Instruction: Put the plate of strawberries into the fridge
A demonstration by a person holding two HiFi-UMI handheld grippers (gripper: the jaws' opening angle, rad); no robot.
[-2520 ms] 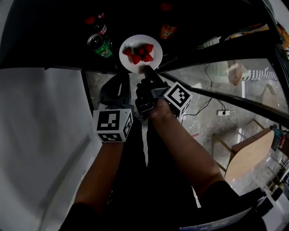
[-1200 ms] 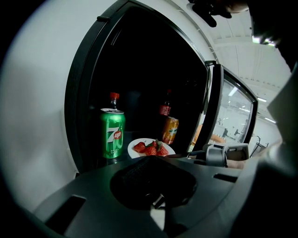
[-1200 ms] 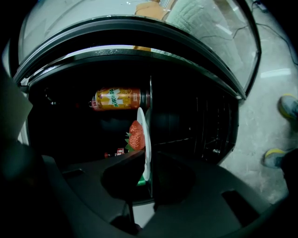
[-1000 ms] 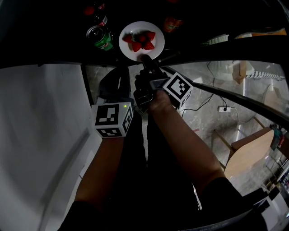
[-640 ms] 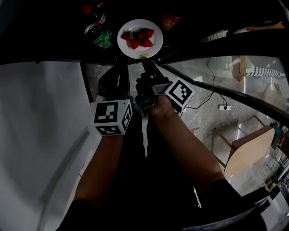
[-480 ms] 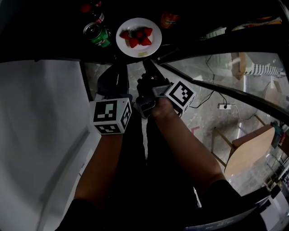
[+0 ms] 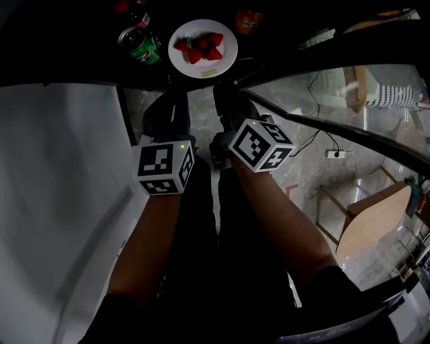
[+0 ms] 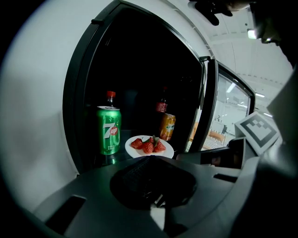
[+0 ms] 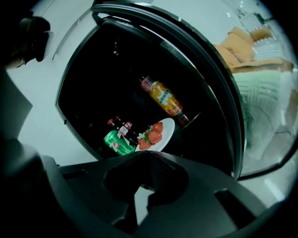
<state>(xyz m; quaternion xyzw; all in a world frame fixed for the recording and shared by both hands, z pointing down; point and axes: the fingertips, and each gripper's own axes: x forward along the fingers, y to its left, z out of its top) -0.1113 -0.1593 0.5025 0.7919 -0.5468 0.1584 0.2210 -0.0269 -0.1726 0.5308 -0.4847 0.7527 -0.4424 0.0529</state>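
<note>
The white plate carrying several strawberries rests on a dark shelf inside the fridge, between a green can and an orange can. It also shows in the left gripper view as the plate and in the right gripper view as the plate. My right gripper sits just short of the plate's near rim, apart from it, jaws shut and empty. My left gripper hangs beside it, shut on nothing.
A dark bottle stands behind the green can; another bottle stands behind the orange can. The open glass fridge door swings out at right. The fridge's white side wall runs along the left.
The right gripper, which held the plate's near rim, has let go and drawn back towards me. The plate stays on the shelf. The left gripper has barely moved.
</note>
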